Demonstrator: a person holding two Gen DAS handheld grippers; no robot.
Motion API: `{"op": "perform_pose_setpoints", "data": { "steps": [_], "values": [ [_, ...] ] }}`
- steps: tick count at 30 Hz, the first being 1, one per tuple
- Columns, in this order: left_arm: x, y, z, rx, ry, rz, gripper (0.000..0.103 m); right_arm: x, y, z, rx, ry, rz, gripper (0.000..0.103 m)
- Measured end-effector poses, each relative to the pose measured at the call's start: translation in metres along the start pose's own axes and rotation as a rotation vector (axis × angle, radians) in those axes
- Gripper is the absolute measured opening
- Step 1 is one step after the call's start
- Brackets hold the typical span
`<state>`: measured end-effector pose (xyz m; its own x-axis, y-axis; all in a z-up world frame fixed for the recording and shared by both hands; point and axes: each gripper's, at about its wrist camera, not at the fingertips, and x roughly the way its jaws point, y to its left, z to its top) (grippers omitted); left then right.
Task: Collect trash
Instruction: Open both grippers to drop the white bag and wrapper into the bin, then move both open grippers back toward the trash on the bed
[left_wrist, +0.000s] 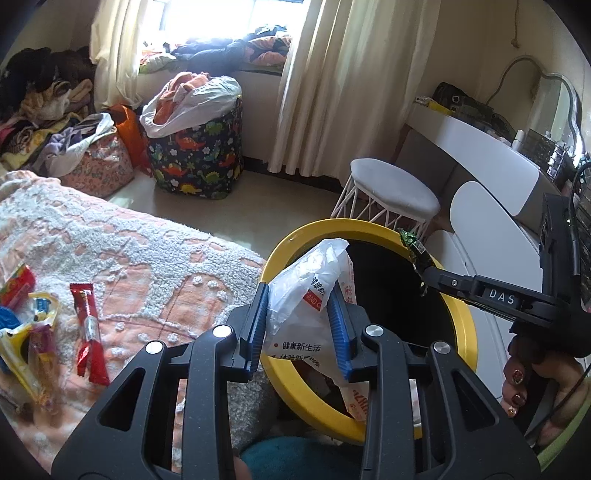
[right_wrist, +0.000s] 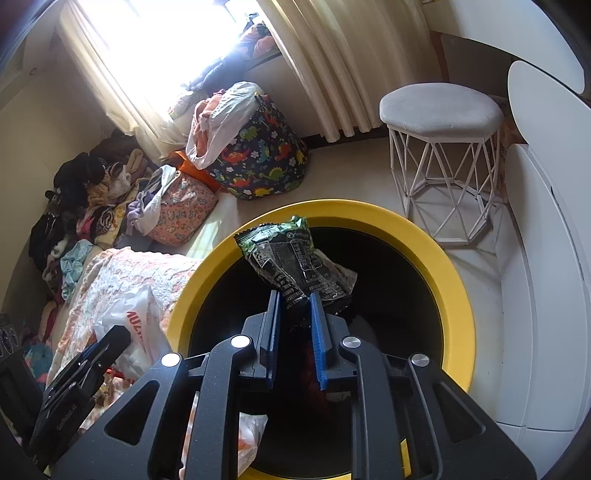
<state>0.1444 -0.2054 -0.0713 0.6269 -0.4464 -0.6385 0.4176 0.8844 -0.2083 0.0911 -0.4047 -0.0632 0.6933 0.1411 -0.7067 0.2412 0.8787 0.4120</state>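
Jaws of the left gripper (left_wrist: 301, 325) were clenched on a crumpled white plastic bag (left_wrist: 314, 295) printed with red and black lettering, held above the near-left rim of the yellow-rimmed bin (left_wrist: 460, 314). Further left, several snack wrappers, among them a red wrapper (left_wrist: 88, 328), lay uncollected on the bed (left_wrist: 147, 258) near its edge beside the bin. To the right, the right gripper (right_wrist: 293, 321) pinched a wrinkled dark green snack packet (right_wrist: 291, 258), shiny and creased, over the bin's dark mouth; whether its jaws had begun to slacken could not be told, but the packet sat between the pads. By my reading, the step in hand was dropping both pieces into the bin. Next, each pair of jaws would need to release squarely over the opening, the bag clearing the rim first.
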Motion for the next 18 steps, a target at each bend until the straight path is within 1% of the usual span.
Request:
{"op": "perform_pose_setpoints", "data": {
  "steps": [1,3,4,5,6,7,9,10,11,12,18],
  "values": [
    [0.002,0.000,0.000,-0.001,0.005,-0.003,0.026,0.000,0.000,0.000,0.003,0.003,-0.001,0.018],
    [0.004,0.002,-0.002,-0.006,0.018,-0.011,0.030,0.001,-0.001,0.000,0.008,0.008,-0.006,0.022],
    [0.004,0.002,-0.003,-0.007,0.021,-0.008,0.037,0.002,-0.001,0.000,0.010,0.011,-0.005,0.026],
    [0.004,0.003,-0.003,-0.010,0.021,-0.007,0.041,0.002,-0.002,0.000,0.013,0.011,-0.008,0.033],
    [0.003,0.003,-0.003,-0.015,0.024,-0.012,0.052,0.002,-0.001,0.000,0.016,0.010,-0.013,0.038],
    [0.001,0.005,-0.003,-0.024,0.024,-0.015,0.064,0.002,-0.001,0.000,0.018,0.008,-0.013,0.045],
    [-0.003,0.008,-0.002,-0.033,0.015,-0.004,0.077,0.000,0.000,0.000,0.017,0.001,-0.013,0.048],
    [-0.005,0.009,-0.002,-0.036,0.011,0.002,0.084,0.000,0.001,0.000,0.015,-0.002,-0.012,0.052],
    [-0.007,0.012,-0.002,-0.043,0.010,0.008,0.089,-0.001,0.002,0.000,0.015,-0.008,-0.011,0.058],
    [-0.009,0.013,-0.002,-0.050,0.009,0.011,0.092,-0.002,0.003,0.000,0.014,-0.014,-0.011,0.060],
    [-0.024,0.029,-0.005,-0.092,-0.004,0.035,0.092,-0.012,0.017,0.001,-0.020,-0.061,0.006,0.071]
  ]
}}
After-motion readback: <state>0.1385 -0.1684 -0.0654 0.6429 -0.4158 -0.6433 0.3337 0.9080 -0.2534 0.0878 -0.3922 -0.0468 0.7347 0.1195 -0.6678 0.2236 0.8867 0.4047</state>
